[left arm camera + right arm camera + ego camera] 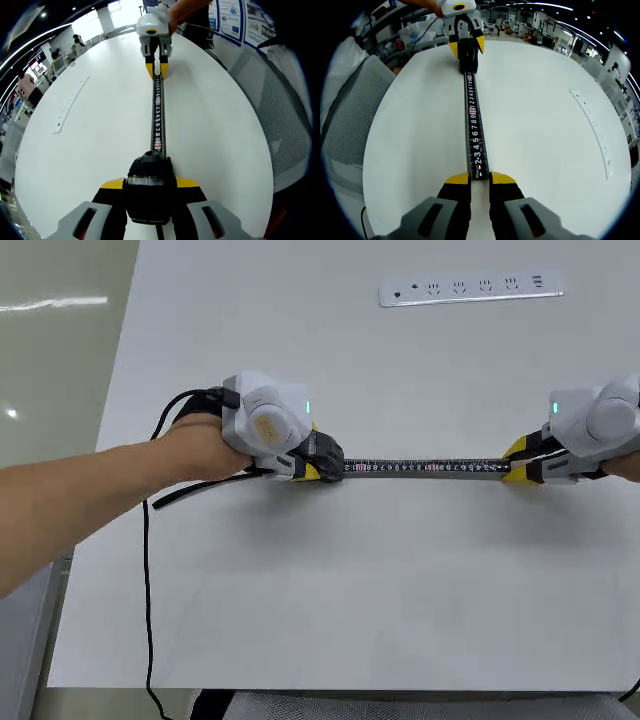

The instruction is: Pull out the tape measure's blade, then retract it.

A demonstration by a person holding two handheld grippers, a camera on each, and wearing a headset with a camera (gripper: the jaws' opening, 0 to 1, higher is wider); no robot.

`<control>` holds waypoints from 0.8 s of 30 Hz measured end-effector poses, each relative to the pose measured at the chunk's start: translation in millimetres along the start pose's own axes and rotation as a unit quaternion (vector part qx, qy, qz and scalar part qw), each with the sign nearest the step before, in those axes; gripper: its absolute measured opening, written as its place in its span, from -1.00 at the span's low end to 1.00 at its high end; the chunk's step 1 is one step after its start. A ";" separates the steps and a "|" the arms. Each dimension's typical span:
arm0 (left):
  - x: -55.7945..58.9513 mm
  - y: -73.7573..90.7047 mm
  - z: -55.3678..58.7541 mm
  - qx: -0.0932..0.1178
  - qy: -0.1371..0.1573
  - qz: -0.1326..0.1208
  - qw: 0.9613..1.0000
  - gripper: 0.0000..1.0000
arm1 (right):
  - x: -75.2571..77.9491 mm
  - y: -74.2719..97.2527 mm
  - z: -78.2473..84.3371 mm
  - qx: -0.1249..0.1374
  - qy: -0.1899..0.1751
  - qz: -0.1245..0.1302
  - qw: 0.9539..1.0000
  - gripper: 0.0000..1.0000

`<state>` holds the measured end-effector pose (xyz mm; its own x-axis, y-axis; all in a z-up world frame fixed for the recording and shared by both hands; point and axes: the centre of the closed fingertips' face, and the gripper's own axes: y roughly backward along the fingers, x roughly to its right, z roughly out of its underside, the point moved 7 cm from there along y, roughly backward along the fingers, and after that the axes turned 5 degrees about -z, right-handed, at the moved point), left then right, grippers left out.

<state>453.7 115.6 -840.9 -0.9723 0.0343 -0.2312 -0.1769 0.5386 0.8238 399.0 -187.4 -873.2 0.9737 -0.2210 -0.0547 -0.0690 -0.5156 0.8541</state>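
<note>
Looks like the pull-out step, at or close to full draw. Finds the tape measure case (322, 455) on the white table (300, 590), nearer the person than the power strip (470, 288) and off to its left, clamped between the jaws of the left gripper (150, 186). Finds the blade (474, 130) stretched rightward from the case, low over the table, roughly parallel to the power strip's length, its tip pinched between the near-closed jaws of the right gripper (480, 179), on the person's side of the strip's right end. Calls next for easing the tip back toward the case along that same line, slowly, keeping the blade straight so as not to snap or kink
</note>
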 end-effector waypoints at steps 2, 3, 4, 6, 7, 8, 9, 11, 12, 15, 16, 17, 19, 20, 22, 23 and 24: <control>0.1 -0.1 -0.1 0.000 0.000 -0.001 1.000 -0.36 | -0.3 0.0 -0.6 -0.001 0.005 0.001 1.000 -0.75; 0.2 0.0 -0.1 0.001 0.000 -0.002 1.000 -0.36 | -0.1 -0.5 -0.9 -0.002 0.006 0.003 1.000 -0.75; 0.1 -0.2 0.0 0.002 -0.001 -0.003 1.000 -0.36 | -0.4 -0.3 -0.8 -0.003 0.009 0.004 1.000 -0.74; 0.5 -0.4 -0.1 0.001 -0.002 -0.006 1.000 -0.36 | -0.6 -0.8 -1.7 -0.005 0.012 0.006 1.000 -0.74; 0.6 -0.5 -0.2 0.000 -0.003 -0.006 1.000 -0.36 | -0.2 -1.1 -2.0 -0.007 0.015 0.007 1.000 -0.74; 0.7 -0.7 -0.5 -0.001 -0.004 -0.007 1.000 -0.36 | -0.5 -1.0 -2.2 -0.010 0.021 0.009 1.000 -0.74; 0.6 -0.7 -0.5 -0.001 -0.005 -0.007 1.000 -0.35 | -0.6 -1.3 -3.1 -0.012 0.023 0.010 1.000 -0.73; 0.3 -1.0 -0.3 -0.001 -0.004 -0.008 1.000 -0.35 | -0.1 -1.5 -3.7 -0.015 0.022 0.012 1.000 -0.73; 0.2 -1.5 0.0 -0.001 -0.004 -0.009 1.000 -0.35 | -0.2 -1.4 -3.6 -0.017 0.023 0.013 1.000 -0.72; -0.3 -2.6 0.6 -0.002 -0.003 -0.012 1.000 -0.34 | -0.1 -1.7 -5.1 -0.021 0.022 0.017 0.999 -0.72; -0.7 -3.1 1.2 -0.001 -0.003 -0.012 1.000 -0.34 | -0.4 -1.9 -5.5 -0.022 0.023 0.017 0.999 -0.71; -0.9 -3.3 1.4 -0.001 -0.003 -0.012 1.000 -0.34 | -0.2 -1.9 -5.9 -0.024 0.023 0.018 0.999 -0.71; -1.4 -3.8 1.9 -0.001 -0.002 -0.013 1.000 -0.33 | 0.5 -2.0 -6.7 -0.027 0.024 0.018 0.999 -0.71; -1.6 -4.0 2.1 -0.001 -0.002 -0.014 1.000 -0.33 | 0.7 -2.0 -6.8 -0.028 0.025 0.018 0.999 -0.71; -1.8 -4.2 2.5 -0.001 -0.002 -0.015 1.000 -0.33 | 1.5 -1.8 -7.6 -0.031 0.030 0.019 0.999 -0.71; -2.0 -4.4 2.6 -0.001 -0.002 -0.016 1.000 -0.33 | 1.8 -2.0 -8.1 -0.033 0.033 0.018 0.999 -0.70; -2.0 -4.2 2.5 -0.001 -0.002 -0.016 1.000 -0.33 | 1.7 -1.9 -8.1 -0.035 0.036 0.018 0.999 -0.70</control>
<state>456.8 115.4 -845.2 -0.9655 0.0204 -0.2595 -0.2081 0.5381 0.8168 402.6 -180.1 -870.8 0.9842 -0.1769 0.0113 -0.0909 -0.4488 0.8890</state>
